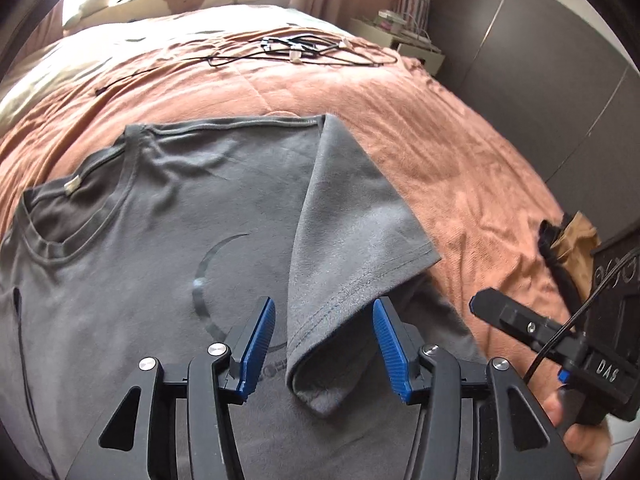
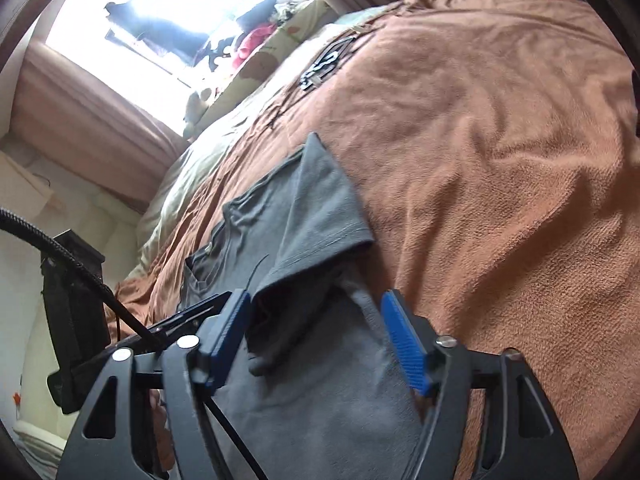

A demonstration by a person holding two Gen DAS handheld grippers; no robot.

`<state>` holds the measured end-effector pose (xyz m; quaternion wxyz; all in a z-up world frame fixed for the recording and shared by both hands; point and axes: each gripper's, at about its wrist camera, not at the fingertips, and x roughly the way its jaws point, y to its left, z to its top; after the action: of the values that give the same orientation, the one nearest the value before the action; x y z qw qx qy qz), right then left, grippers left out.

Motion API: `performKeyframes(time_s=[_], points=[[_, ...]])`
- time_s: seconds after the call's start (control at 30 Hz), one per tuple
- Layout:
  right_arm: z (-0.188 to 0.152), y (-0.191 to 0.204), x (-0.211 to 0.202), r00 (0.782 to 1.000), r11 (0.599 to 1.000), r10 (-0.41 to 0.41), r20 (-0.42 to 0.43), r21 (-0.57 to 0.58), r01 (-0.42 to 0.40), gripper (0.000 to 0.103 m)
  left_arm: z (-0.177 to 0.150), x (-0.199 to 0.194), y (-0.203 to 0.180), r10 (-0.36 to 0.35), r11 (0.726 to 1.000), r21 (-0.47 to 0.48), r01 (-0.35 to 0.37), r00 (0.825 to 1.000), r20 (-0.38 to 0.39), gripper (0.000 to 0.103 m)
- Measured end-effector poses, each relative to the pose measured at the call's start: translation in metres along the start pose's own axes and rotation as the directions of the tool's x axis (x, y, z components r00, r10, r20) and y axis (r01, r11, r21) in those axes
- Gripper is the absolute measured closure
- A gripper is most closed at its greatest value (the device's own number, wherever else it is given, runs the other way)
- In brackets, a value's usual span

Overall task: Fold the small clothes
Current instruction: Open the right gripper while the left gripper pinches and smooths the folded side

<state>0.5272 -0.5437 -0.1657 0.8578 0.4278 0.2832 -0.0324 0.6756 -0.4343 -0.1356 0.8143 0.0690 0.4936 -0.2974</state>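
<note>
The soft grey shirt (image 1: 160,216) lies flat on the fuzzy orange blanket (image 1: 440,128), one sleeve (image 1: 352,232) folded in, while the left gripper (image 1: 324,340) and right gripper (image 2: 316,332) hang spread wide, holding nothing.

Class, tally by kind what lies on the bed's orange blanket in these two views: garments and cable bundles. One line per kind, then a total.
Grey T-shirt, one sleeve folded in: 1
Tangle of black cables at the far end: 1
Total: 2
The blanket itself is not counted.
</note>
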Motion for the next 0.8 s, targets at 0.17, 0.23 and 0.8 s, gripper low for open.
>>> performKeyframes(time_s=[0.17, 0.23, 0.8], points=[[0.0, -0.005, 0.002, 1.0, 1.0, -0.007, 0.0, 0.006, 0.007, 0.053, 0.005, 0.022, -0.011, 0.015, 0.997, 0.075, -0.014, 1.0, -0.01, 0.05], [0.0, -0.004, 0.001, 1.0, 1.0, -0.009, -0.006, 0.001, 0.009, 0.053, 0.006, 0.029, -0.015, 0.04, 0.994, 0.102, -0.039, 0.999, -0.008, 0.052], [-0.005, 0.015, 0.014, 0.989, 0.985, -0.134, -0.068, -0.119, 0.125, 0.061, 0.01, 0.018, 0.031, 0.016, 0.998, -0.062, -0.014, 0.999, 0.035, 0.095]])
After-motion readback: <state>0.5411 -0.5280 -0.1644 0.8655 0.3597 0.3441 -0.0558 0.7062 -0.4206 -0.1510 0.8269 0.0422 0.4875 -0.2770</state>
